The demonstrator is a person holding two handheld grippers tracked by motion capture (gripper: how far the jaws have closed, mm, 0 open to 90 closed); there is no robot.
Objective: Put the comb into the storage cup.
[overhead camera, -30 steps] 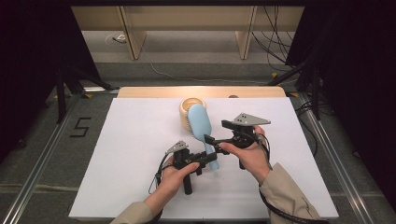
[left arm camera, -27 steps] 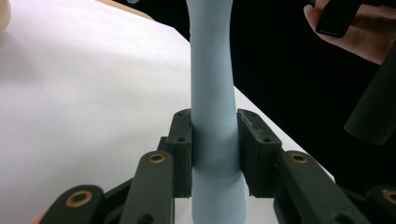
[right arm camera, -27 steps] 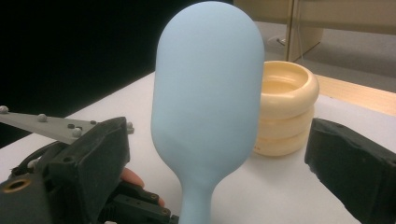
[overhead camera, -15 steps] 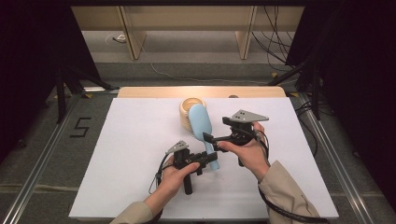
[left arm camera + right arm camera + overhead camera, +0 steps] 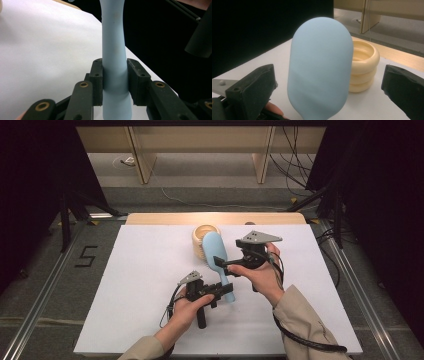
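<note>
A person stood at the near edge of the white tabletop [image 5: 125, 285] with a gripper in each hand.

The left gripper [image 5: 216, 291] was low over the tabletop, a little toward the near edge, close to the middle. Its jaws were closed tight on the thin handle of a light blue brush [image 5: 216, 252]. In the left gripper view, the two black pads pressed the blue handle [image 5: 115, 62] from both sides, and the handle stood straight up between them. The end of the handle stuck out just past the pads.

The brush ran from the left gripper away toward the far edge of the tabletop. Its wide, round head was lifted up, with its smooth back facing up in the high view. The head was just in front of a pale yellow ringed cup [image 5: 203, 237], which sat near the middle of the far edge. I could not tell if the brush head touched the cup.

The right gripper [image 5: 224, 262] was to the right of the brush, held higher, with its jaws pointing left at the brush. In the right gripper view, its jaws were wide open, one on each side of the blue brush head [image 5: 320, 67], and they did not touch it. The cup [image 5: 363, 67] showed behind the head.
</note>
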